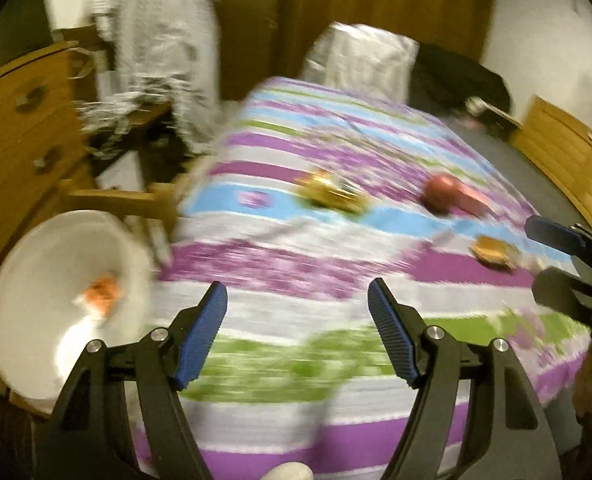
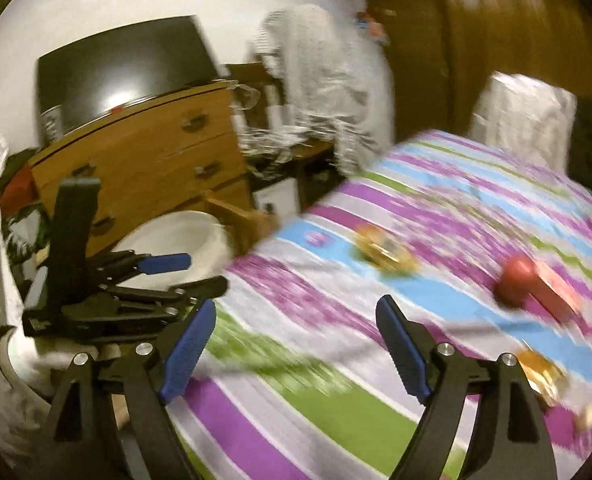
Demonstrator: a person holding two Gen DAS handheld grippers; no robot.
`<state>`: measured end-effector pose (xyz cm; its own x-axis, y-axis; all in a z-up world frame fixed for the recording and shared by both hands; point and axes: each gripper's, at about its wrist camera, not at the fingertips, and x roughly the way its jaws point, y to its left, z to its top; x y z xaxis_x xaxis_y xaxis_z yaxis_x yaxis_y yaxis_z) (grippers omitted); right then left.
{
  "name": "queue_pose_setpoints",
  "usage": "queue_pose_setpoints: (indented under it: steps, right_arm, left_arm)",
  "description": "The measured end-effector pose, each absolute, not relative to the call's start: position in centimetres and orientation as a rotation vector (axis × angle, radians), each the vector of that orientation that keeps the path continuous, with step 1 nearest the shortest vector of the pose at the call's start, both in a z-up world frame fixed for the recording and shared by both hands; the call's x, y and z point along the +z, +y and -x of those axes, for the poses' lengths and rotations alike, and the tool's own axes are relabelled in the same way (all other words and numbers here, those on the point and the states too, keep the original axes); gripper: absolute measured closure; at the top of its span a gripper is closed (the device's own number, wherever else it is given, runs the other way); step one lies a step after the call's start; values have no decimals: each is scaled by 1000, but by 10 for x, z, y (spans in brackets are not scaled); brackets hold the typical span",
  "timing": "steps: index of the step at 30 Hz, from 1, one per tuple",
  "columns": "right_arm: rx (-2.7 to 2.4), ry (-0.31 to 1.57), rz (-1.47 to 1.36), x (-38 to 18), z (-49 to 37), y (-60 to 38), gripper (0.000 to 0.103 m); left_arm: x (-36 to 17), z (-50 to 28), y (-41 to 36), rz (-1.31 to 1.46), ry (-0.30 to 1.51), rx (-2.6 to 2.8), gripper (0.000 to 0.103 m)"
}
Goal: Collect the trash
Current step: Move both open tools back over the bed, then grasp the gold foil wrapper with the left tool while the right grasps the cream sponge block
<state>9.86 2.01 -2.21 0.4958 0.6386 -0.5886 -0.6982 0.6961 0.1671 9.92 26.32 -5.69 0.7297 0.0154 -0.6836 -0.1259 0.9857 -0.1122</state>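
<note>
Now the gold wrapper [image 1: 332, 194] is lying mid-bedspread [image 1: 280, 364], red item [image 1: 442, 196] beside it, white bin [image 1: 40, 280] off the bed's edge. Left gripper [image 1: 298, 332] and right gripper [image 2: 296, 348] are both gaping, empty; a rushed swing could overshoot.

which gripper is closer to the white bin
Left. The left gripper hangs beside the white bin; the right gripper is out over the bed, toward the trash.
</note>
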Motion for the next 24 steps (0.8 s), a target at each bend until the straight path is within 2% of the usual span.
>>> queue_pose_setpoints:
  steps: [5, 11, 17, 24]
  right_arm:
    - [591, 755, 40, -71, -121, -101, 20]
    - [454, 814, 9, -116, -162, -190, 21]
    - [460, 856, -7, -146, -219, -190, 21]
    - [543, 889, 9, -147, -285, -155, 20]
  left_arm:
    - [-84, -124, 200, 110, 831, -44, 33]
    - [-102, -140, 155, 96, 881, -97, 33]
    - [-114, -159, 129, 70, 929, -114, 33]
    - [-114, -165, 129, 135, 952, -124, 33]
